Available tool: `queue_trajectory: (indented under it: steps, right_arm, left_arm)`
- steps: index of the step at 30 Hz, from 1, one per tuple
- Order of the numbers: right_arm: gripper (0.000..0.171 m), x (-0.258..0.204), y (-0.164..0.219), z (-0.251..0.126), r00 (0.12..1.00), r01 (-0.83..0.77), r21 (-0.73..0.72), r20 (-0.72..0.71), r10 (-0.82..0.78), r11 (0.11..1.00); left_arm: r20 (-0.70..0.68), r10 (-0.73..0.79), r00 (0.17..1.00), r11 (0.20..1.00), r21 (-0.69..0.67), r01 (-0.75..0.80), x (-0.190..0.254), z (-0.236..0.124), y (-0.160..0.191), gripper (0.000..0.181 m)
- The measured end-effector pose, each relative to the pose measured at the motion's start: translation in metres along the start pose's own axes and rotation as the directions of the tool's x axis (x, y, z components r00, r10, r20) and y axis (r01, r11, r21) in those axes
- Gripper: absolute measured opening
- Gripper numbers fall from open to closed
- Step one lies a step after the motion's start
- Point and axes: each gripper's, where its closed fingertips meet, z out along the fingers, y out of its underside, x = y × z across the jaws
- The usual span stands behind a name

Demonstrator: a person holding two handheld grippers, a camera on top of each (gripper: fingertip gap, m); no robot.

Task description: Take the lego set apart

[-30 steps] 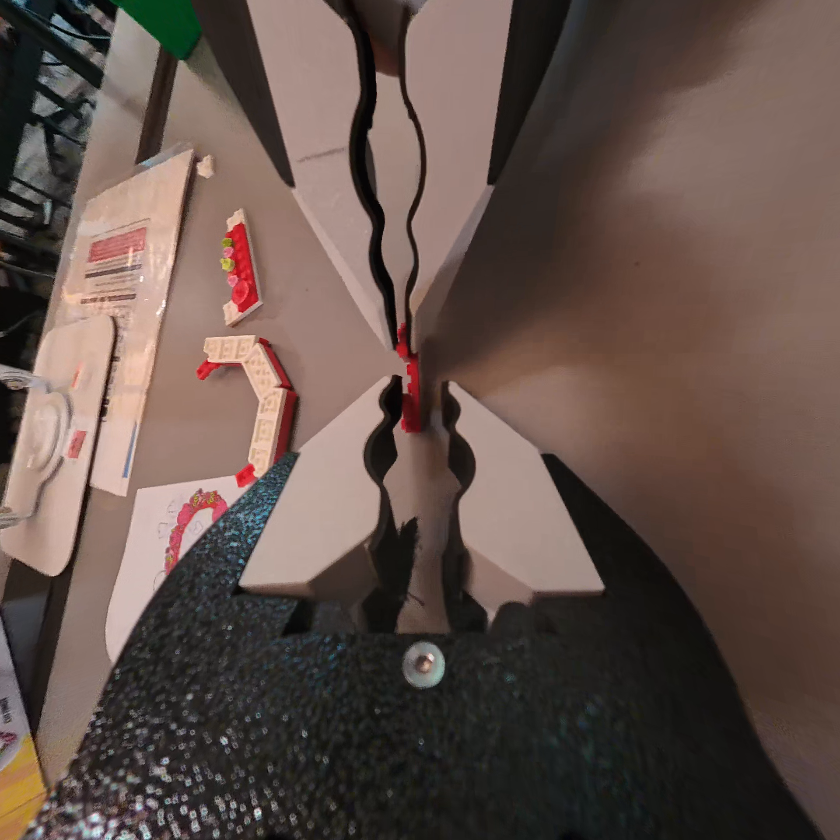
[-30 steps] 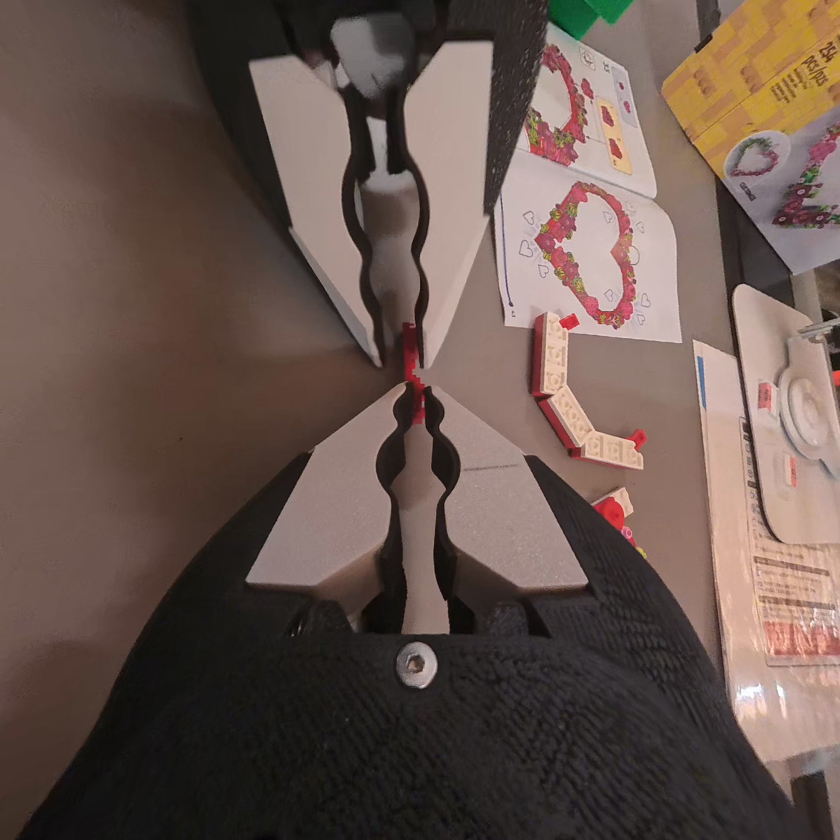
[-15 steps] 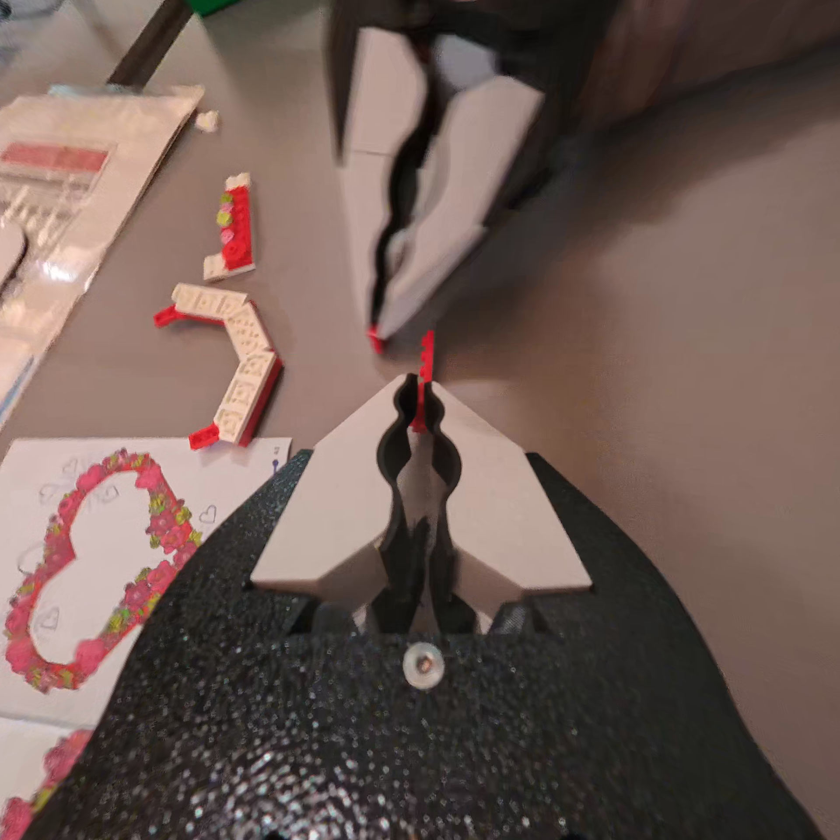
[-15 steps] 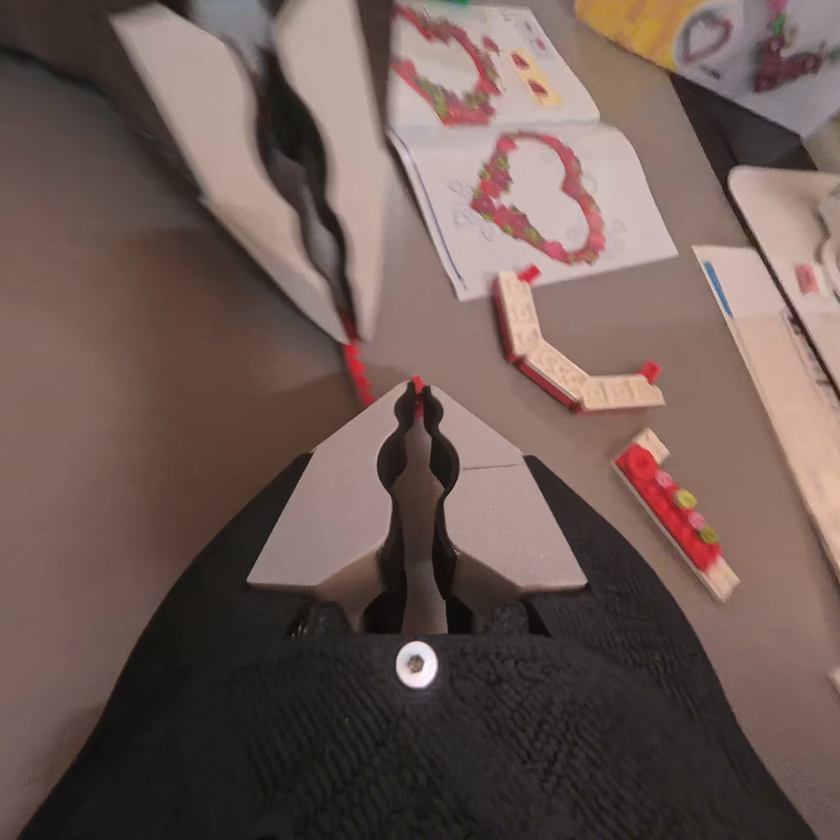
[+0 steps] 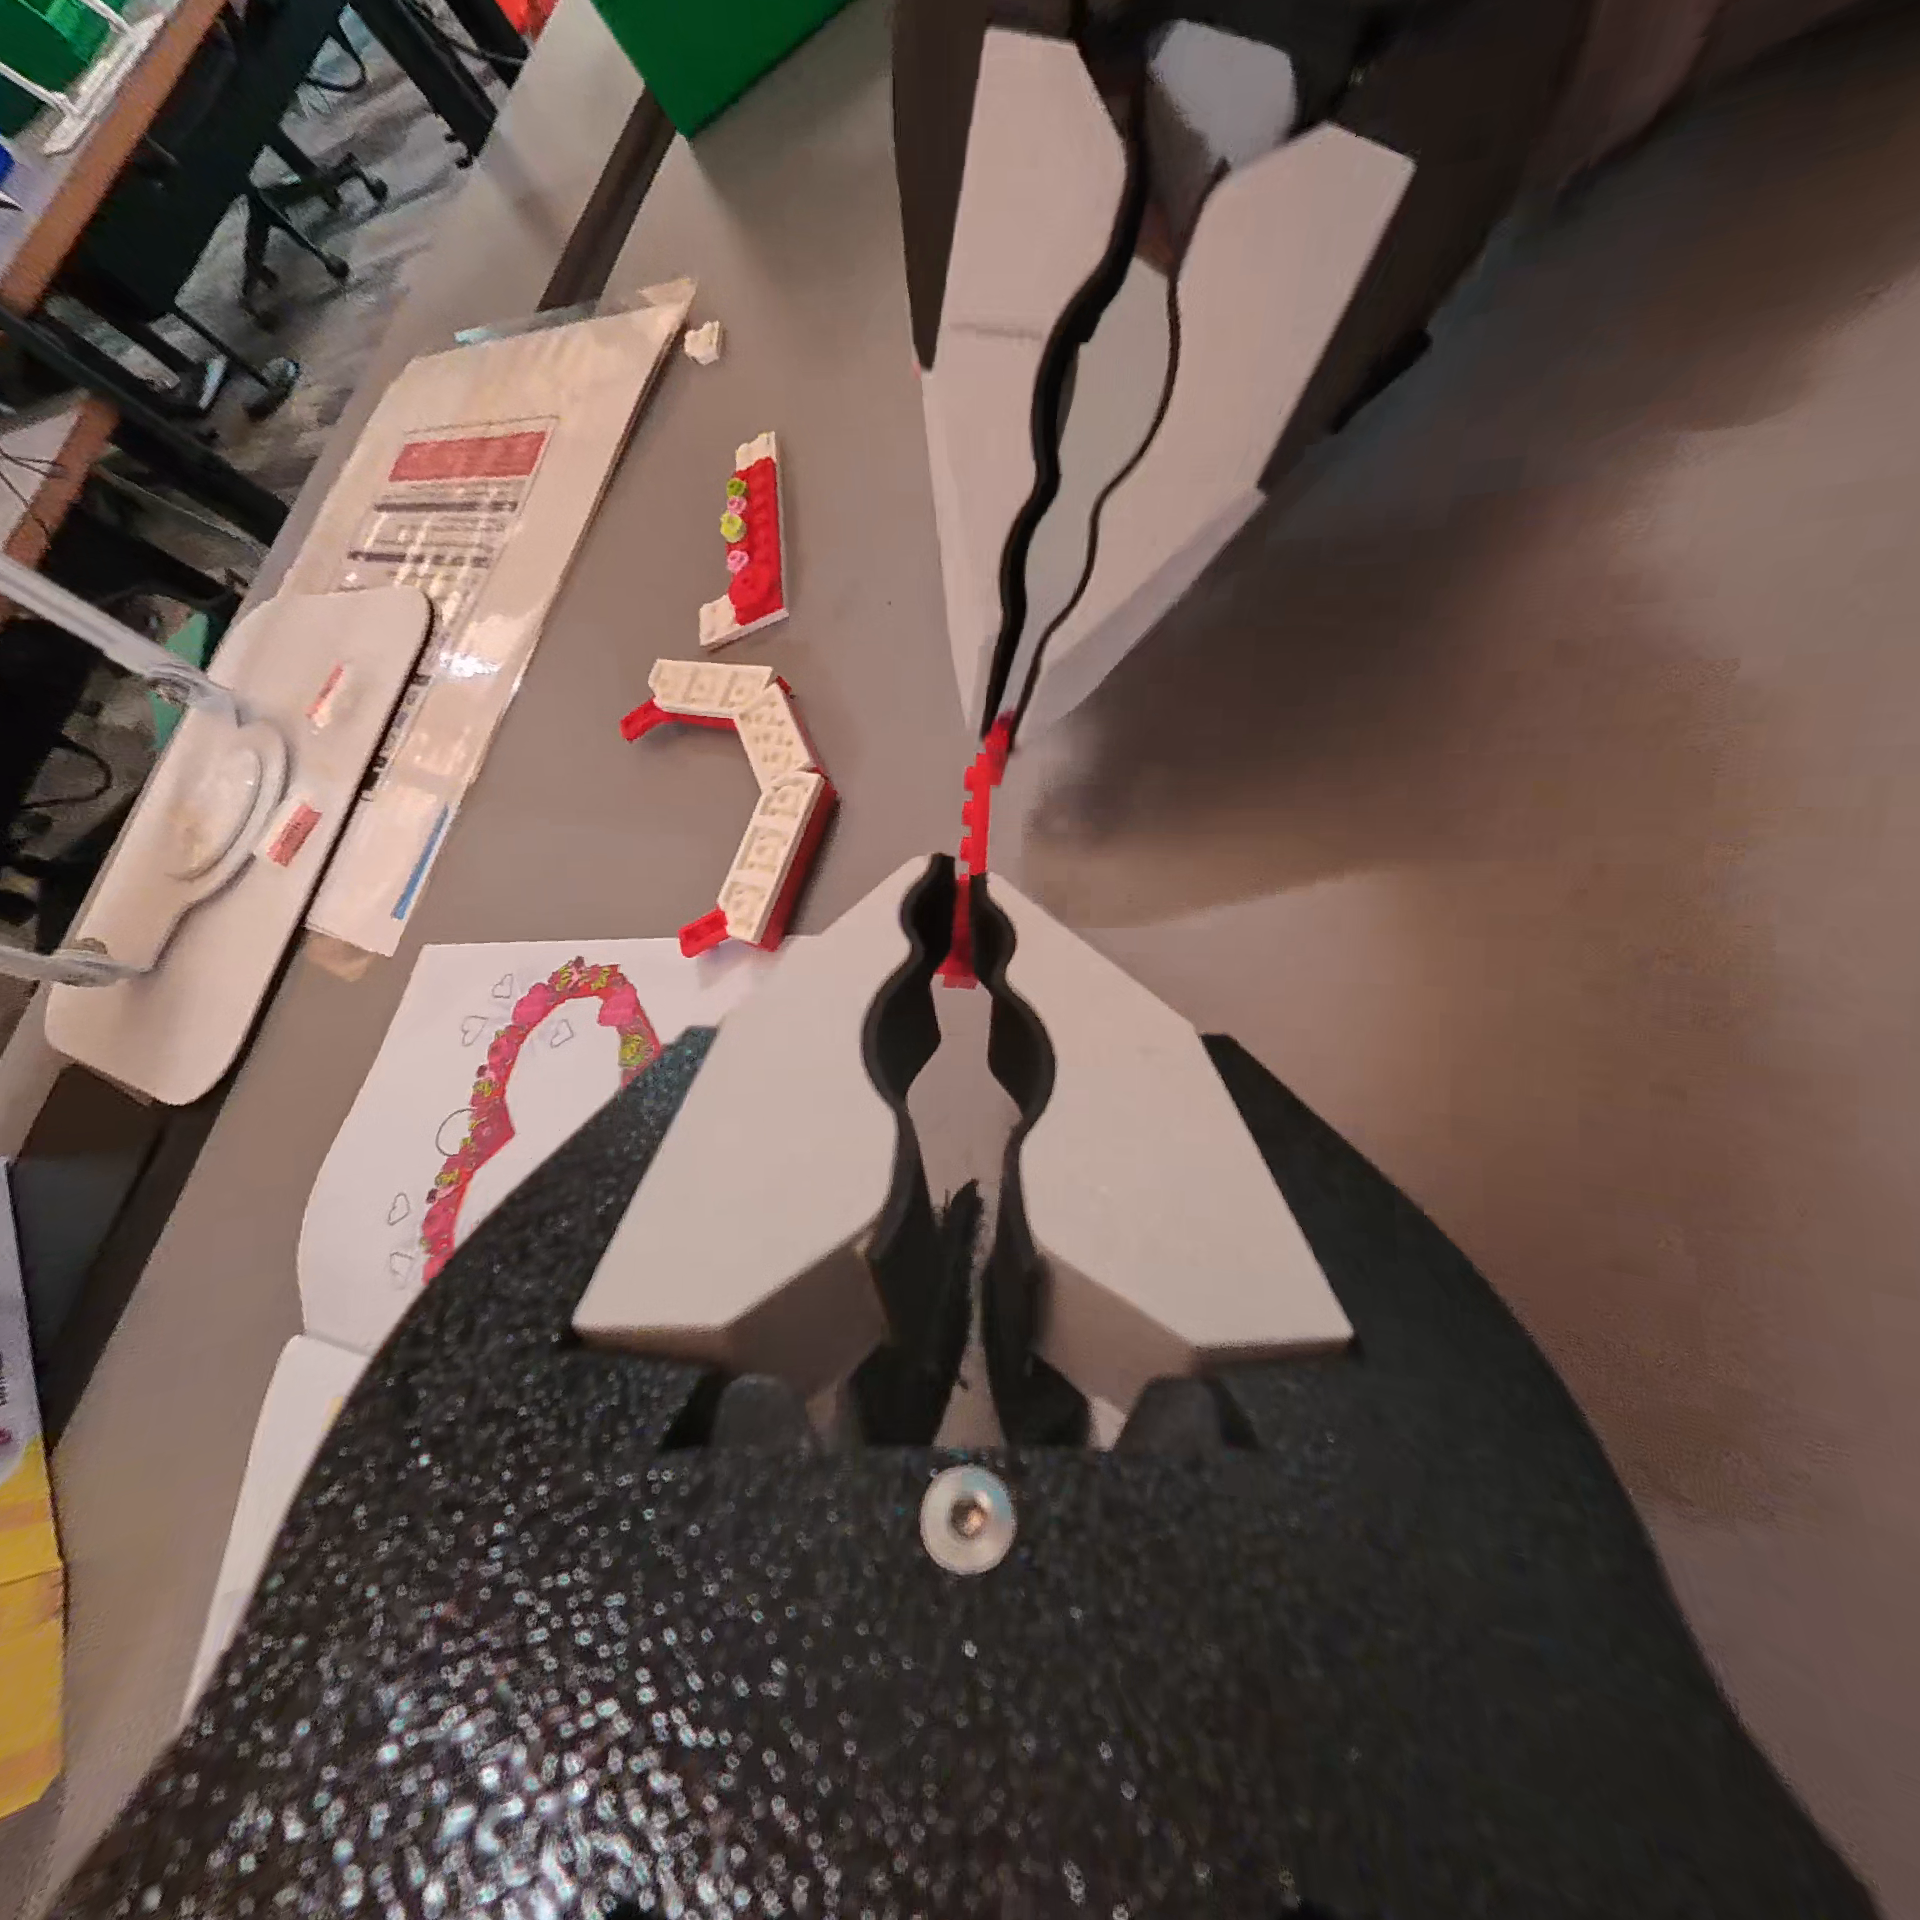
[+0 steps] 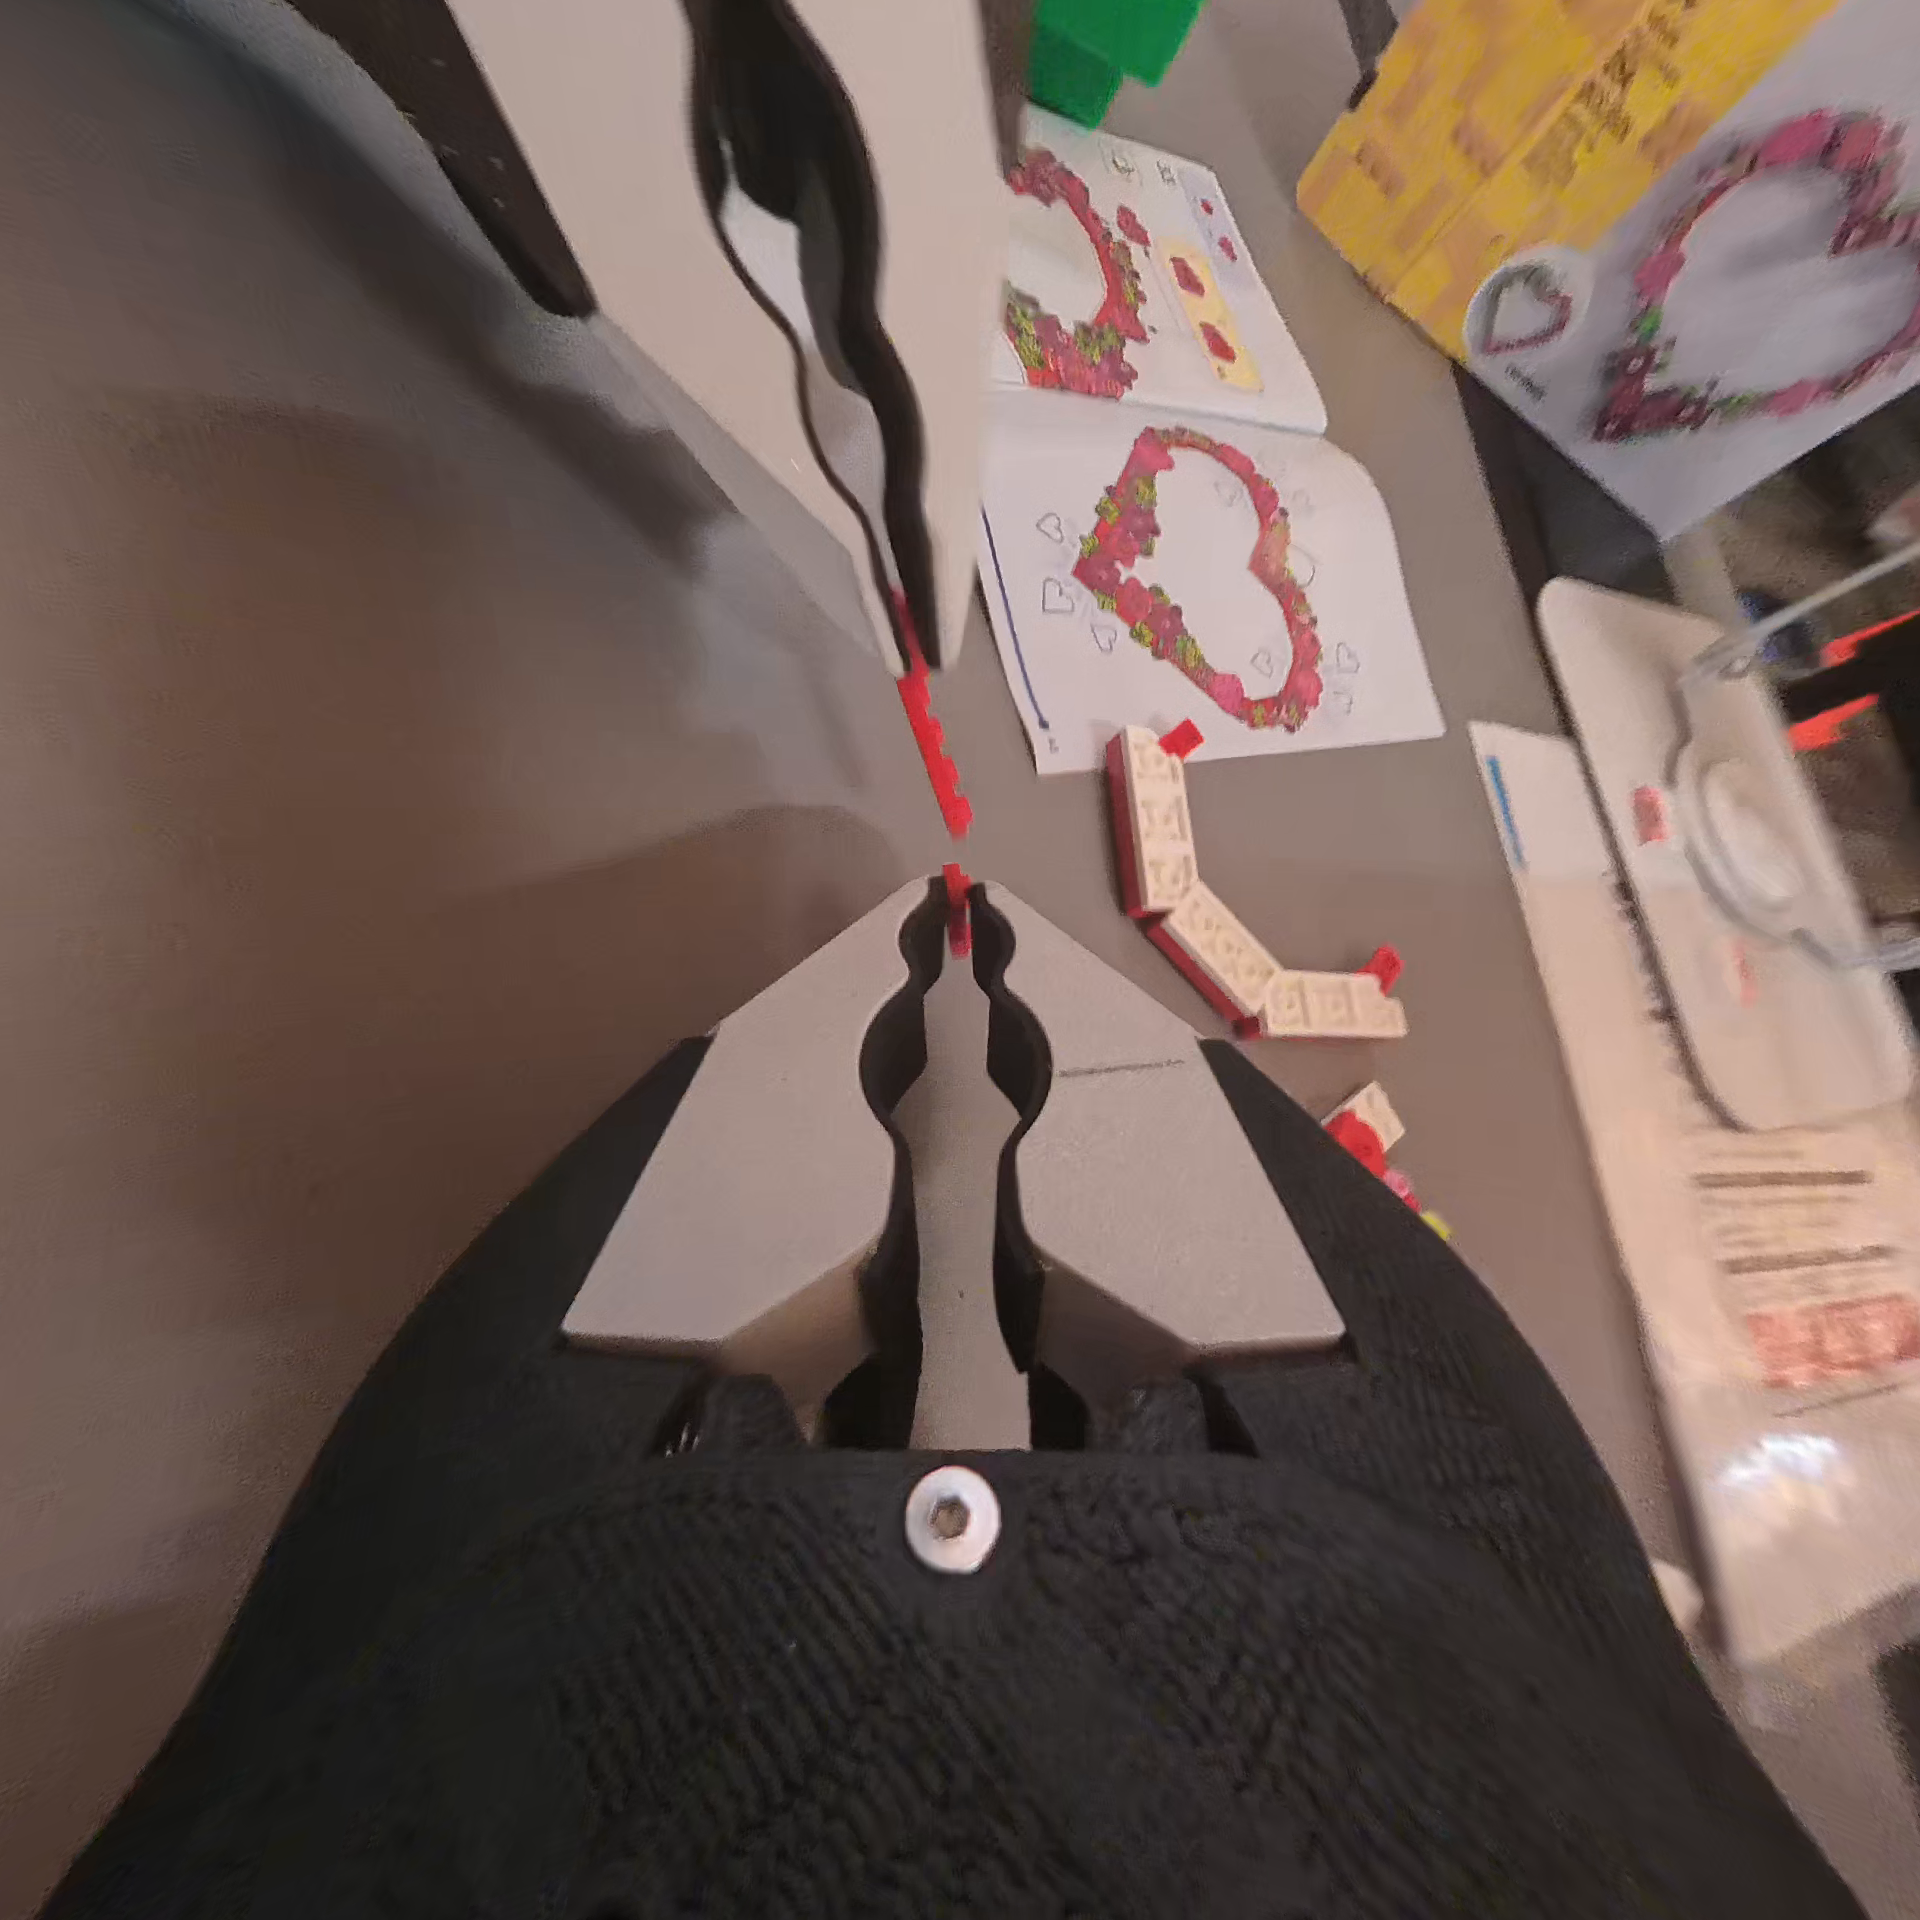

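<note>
Closest in, the left hand-held gripper (image 5: 961, 878) is pinched shut on the near end of a thin red stud strip (image 5: 977, 810), held up off the desk (image 5: 1455, 935) somewhere around its middle. The right hand-held gripper (image 6: 954, 894) comes at it nose to nose, clamped on a tiny red piece (image 6: 954, 925). To do this step well, I'd say keep both grips tight and right at the tips, then pull straight apart along the strip instead of twisting. That plate looks thin enough to flick out of the pads if you lever it. Set each bit down before letting go so nothing bounces off the edge. The views disagree, funnily enough. From the left wrist the red looks like one unbroken line between the two noses. The right wrist shows a clear gap, so I reckon the small piece is already off. Farther out, the curved white-and-red section (image 5: 774, 790) lies flat, with a short red plate with flower studs (image 5: 753, 551) beyond it. Only the right wrist shows the open instruction booklet (image 6: 1195, 582) and the yellow box (image 6: 1507, 156) toward the far edge.
</note>
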Motion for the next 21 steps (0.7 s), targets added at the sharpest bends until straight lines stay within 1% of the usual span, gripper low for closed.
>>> queue_trajectory:
  steps: [1,4,5,6,7,8,9,10,11,12,13,14,15,16,17,18,19,20,21]
  right_arm:
    - [0.003,-0.001,-0.002,0.003,0.999,0.045,-0.019,-0.024,-0.045,0.999]
    - [0.033,-0.006,-0.008,0.011,0.992,0.114,-0.039,-0.050,-0.116,0.993]
    - [0.040,-0.008,-0.008,0.014,0.990,0.131,-0.048,-0.045,-0.133,0.990]
    - [0.032,-0.011,-0.009,0.016,0.987,0.152,-0.057,-0.034,-0.154,0.987]
    - [0.013,-0.013,-0.010,0.017,0.982,0.184,-0.065,-0.037,-0.187,0.981]
    - [0.004,-0.011,-0.011,0.017,0.969,0.233,-0.076,-0.070,-0.239,0.969]
    - [0.004,-0.006,-0.015,0.015,0.944,0.294,-0.087,-0.131,-0.303,0.952]
    - [0.003,0.000,-0.021,0.011,0.907,0.358,-0.091,-0.205,-0.369,0.929]
    - [0.003,0.005,-0.029,0.005,0.853,0.427,-0.103,-0.285,-0.438,0.898]
    - [0.003,0.010,-0.034,-0.002,0.781,0.498,-0.144,-0.353,-0.515,0.855]
    - [0.003,0.014,-0.036,-0.008,0.704,0.559,-0.186,-0.408,-0.581,0.808]
    - [0.003,0.012,-0.038,-0.011,0.661,0.600,-0.185,-0.433,-0.613,0.778]
    - [0.003,0.008,-0.037,-0.011,0.678,0.595,-0.165,-0.422,-0.602,0.786]
    - [0.003,0.008,-0.036,-0.010,0.711,0.569,-0.142,-0.409,-0.571,0.810]
    - [0.003,0.009,-0.039,-0.012,0.737,0.545,-0.111,-0.409,-0.538,0.831]
    - [0.003,0.010,-0.042,-0.012,0.782,0.504,-0.063,-0.390,-0.487,0.861]
    - [0.003,0.009,-0.045,-0.010,0.841,0.439,-0.006,-0.350,-0.413,0.899]
    - [0.003,0.008,-0.050,-0.006,0.893,0.367,0.051,-0.301,-0.336,0.929]
    - [0.003,0.005,-0.058,0.000,0.939,0.288,0.111,-0.228,-0.258,0.951]
  left_arm:
    - [-0.005,0.003,1.000,1.000,-0.017,-0.003,0.002,0.002,0.002,0.000]
    - [-0.023,0.039,0.999,0.998,-0.051,-0.040,0.008,0.006,0.005,0.001]
    - [-0.033,0.041,0.999,0.998,-0.048,-0.042,0.011,0.008,0.004,0.000]
    - [-0.027,0.047,0.999,0.998,-0.046,-0.048,0.011,0.008,0.003,0.000]
    - [-0.031,0.042,0.999,0.998,-0.039,-0.043,0.011,0.008,0.001,0.000]
    - [-0.034,0.008,0.999,1.000,-0.024,-0.008,0.010,0.007,-0.001,0.000]
    - [-0.039,-0.051,0.998,0.999,-0.001,0.051,0.006,0.005,-0.003,0.000]
    - [-0.073,-0.141,0.987,0.988,0.049,0.145,0.003,0.001,-0.008,0.000]
    - [-0.122,-0.250,0.960,0.957,0.119,0.264,-0.003,-0.007,-0.016,0.000]
    - [-0.155,-0.353,0.923,0.909,0.176,0.377,-0.015,-0.016,-0.021,0.000]
    - [-0.140,-0.418,0.897,0.871,0.220,0.440,-0.032,-0.029,-0.020,0.000]
    - [-0.118,-0.469,0.876,0.834,0.268,0.482,-0.050,-0.045,-0.018,0.000]
    - [-0.061,-0.514,0.856,0.810,0.296,0.507,-0.070,-0.063,-0.012,0.000]
    - [0.077,-0.535,0.841,0.820,0.285,0.496,-0.092,-0.082,0.003,0.000]
    - [0.263,-0.529,0.807,0.846,0.243,0.475,-0.116,-0.105,0.024,0.000]
    - [0.454,-0.497,0.739,0.863,0.174,0.474,-0.139,-0.132,0.050,0.000]
    - [0.609,-0.452,0.651,0.861,0.108,0.497,-0.156,-0.161,0.076,0.000]
    - [0.701,-0.427,0.571,0.841,0.075,0.536,-0.167,-0.186,0.098,0.001]
    - [0.740,-0.440,0.508,0.812,0.086,0.578,-0.173,-0.205,0.114,0.001]
